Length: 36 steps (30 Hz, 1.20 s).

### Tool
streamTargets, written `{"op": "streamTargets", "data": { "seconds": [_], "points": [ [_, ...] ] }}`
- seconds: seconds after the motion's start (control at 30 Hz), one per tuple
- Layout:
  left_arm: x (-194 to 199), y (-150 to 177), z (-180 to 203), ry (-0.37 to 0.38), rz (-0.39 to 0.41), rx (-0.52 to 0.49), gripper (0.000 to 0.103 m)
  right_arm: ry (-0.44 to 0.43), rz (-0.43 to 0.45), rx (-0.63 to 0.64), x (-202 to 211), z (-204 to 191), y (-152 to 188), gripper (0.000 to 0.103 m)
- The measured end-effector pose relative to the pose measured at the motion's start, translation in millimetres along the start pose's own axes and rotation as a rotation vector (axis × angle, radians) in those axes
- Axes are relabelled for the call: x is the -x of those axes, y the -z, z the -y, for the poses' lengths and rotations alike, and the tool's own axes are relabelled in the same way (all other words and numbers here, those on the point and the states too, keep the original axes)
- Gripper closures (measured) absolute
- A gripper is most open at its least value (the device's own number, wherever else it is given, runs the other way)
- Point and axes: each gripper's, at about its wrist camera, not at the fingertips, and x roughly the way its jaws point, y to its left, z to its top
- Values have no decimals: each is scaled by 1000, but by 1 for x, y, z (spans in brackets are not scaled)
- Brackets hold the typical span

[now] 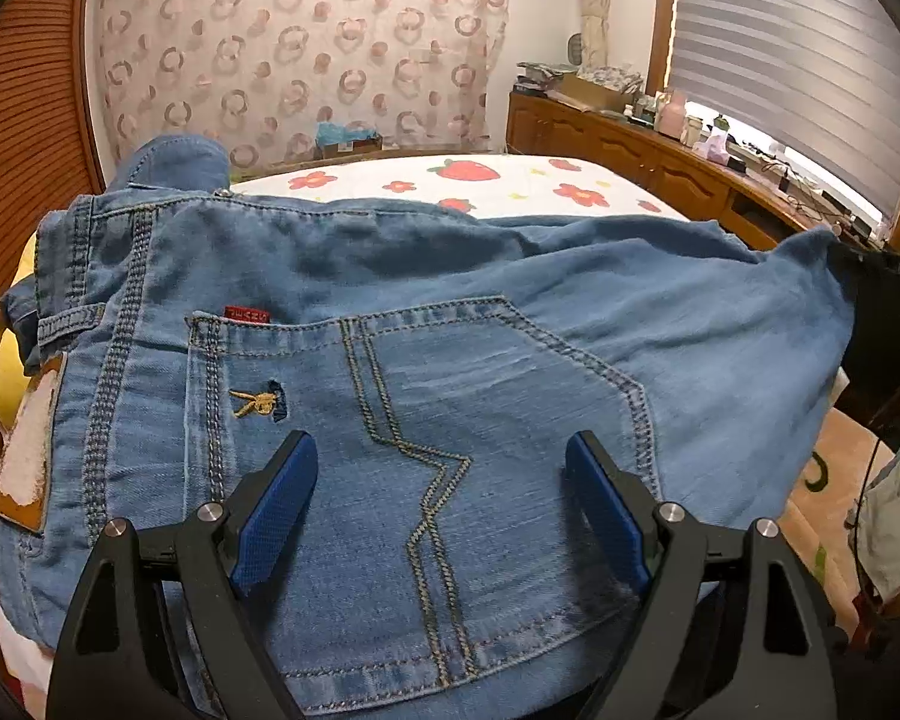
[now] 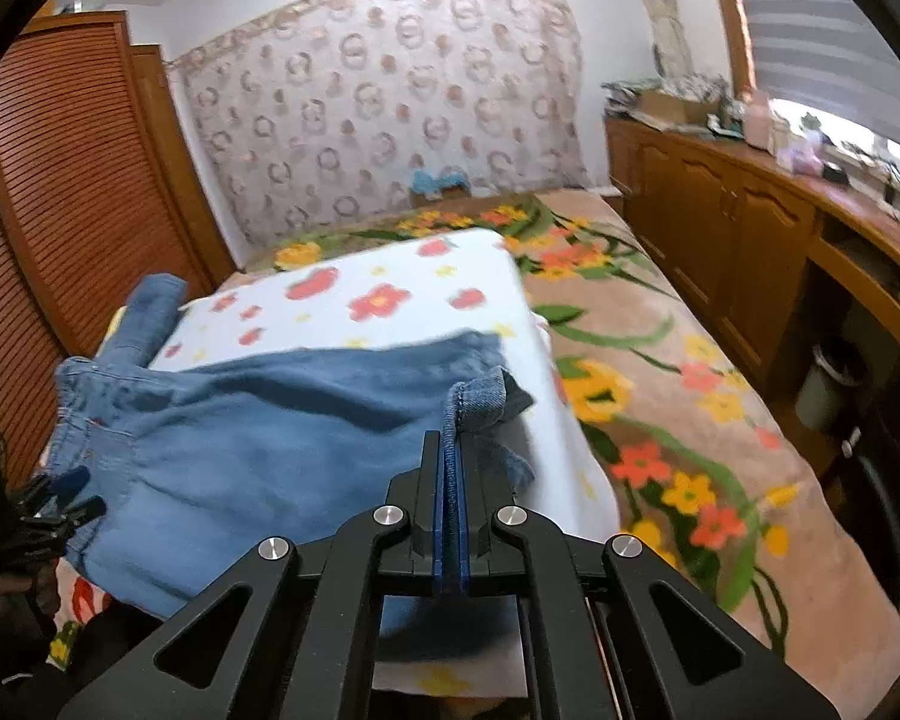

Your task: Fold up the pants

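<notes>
Red tab [image 1: 246,313] on top edge of back pocket [image 1: 426,480] of pants [image 1: 390,276]: lettering present, too small to read. Gold embroidered emblem [image 1: 255,402] on pocket's left side: figure only, no letters. No other text legible.

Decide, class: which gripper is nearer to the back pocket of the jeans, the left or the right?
Left. The left gripper hangs open directly over the back pocket. The right gripper is shut on a hem of the jeans, away from the pocket end.
</notes>
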Motion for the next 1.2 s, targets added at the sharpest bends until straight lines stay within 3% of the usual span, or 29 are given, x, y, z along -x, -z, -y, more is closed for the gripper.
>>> {"op": "streamTargets", "data": {
  "seconds": [0.37,0.6,0.73,0.9,1.03,1.13,1.2],
  "points": [
    [49,-14,-14,-18,98,19,18,-208,92,223,22,-112,-41,101],
    [70,-12,-35,-44,130,52,18,-365,98,374,26,-198,-62,101],
    [74,-8,-46,-63,131,65,18,-466,54,398,18,-233,-63,101],
    [73,-3,-55,-73,124,82,18,-500,-14,420,-2,-256,-51,101],
    [68,2,-61,-79,110,100,18,-458,-108,421,-35,-258,-51,100],
    [64,6,-62,-76,102,109,18,-436,-142,428,-50,-262,-58,94],
    [62,6,-62,-74,98,109,18,-435,-147,433,-53,-260,-66,83]
  ]
}}
